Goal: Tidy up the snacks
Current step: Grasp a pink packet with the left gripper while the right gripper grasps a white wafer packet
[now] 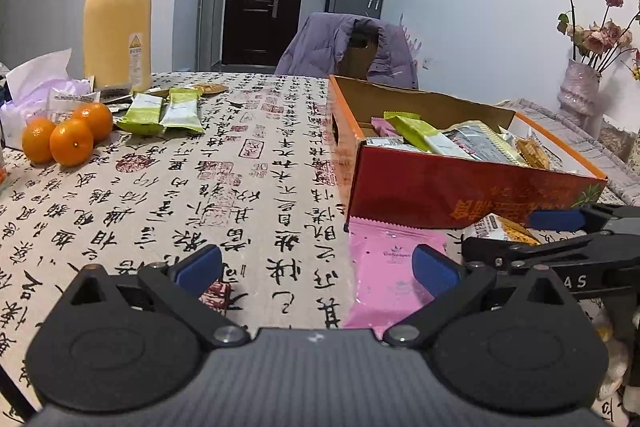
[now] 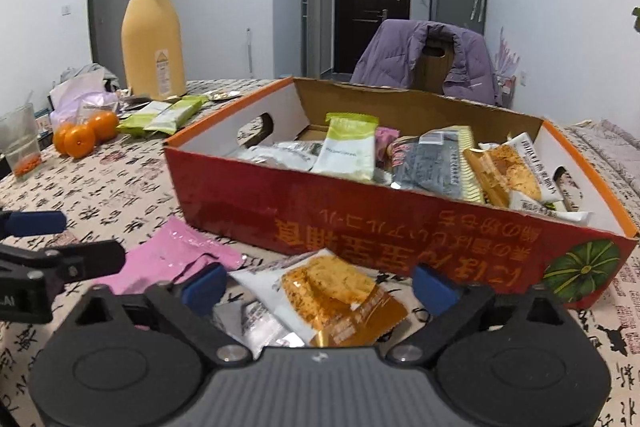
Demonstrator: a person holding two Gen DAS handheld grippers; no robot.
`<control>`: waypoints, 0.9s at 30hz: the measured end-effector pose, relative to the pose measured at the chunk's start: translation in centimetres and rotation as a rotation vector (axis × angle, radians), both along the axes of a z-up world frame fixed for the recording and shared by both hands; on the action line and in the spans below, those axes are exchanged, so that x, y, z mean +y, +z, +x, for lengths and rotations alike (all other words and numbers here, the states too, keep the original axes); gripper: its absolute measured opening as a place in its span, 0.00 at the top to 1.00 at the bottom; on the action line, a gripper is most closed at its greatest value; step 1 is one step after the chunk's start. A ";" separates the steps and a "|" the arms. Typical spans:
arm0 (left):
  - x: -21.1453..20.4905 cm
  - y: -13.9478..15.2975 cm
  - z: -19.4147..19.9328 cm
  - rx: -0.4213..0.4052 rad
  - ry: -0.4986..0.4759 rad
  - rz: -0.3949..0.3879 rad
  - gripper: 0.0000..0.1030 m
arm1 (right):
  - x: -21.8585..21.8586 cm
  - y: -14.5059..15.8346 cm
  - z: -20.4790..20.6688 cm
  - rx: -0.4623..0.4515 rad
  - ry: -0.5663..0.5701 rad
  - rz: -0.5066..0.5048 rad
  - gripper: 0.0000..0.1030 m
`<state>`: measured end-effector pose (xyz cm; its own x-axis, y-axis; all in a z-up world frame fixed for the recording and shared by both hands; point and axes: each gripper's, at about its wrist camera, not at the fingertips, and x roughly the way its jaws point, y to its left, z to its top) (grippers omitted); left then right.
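Mid-sort, gathering the last loose packets in front of the red box.

Orange cracker packet flat on the bench, just short of the box's near wall, long axis slanting away from that wall. Right tongs spread wide around it, gripping nothing; probably close next, then lift over the wall. Left tongs also released, by the pink packet.

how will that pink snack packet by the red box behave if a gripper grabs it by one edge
The pink packet lies flat and thin with creases, so it will probably flop and droop. Its glossy film may slip between the left gripper pads. It looks light, so a push would likely slide it across the tablecloth toward the red box.
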<state>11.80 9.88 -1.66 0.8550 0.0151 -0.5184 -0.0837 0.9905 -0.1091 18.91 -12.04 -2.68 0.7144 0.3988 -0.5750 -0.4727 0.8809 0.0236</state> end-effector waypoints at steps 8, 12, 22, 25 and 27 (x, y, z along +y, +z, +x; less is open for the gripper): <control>0.0 0.0 -0.1 0.000 -0.004 -0.008 0.00 | -0.9 0.2 -0.2 0.040 -0.015 0.040 0.65; 0.0 0.0 -0.1 0.001 -0.003 -0.010 0.00 | -2.3 0.3 0.1 0.054 -0.048 0.090 0.82; -0.3 0.0 0.0 0.015 0.012 0.010 0.00 | -4.3 0.9 -0.9 0.032 -0.061 0.163 0.88; -0.5 0.2 0.2 0.023 0.015 0.020 0.00 | -5.0 1.2 -1.4 0.013 -0.065 0.175 0.88; -0.7 0.4 0.3 0.031 0.010 0.010 0.00 | -5.5 1.5 -1.7 0.001 -0.070 0.182 0.88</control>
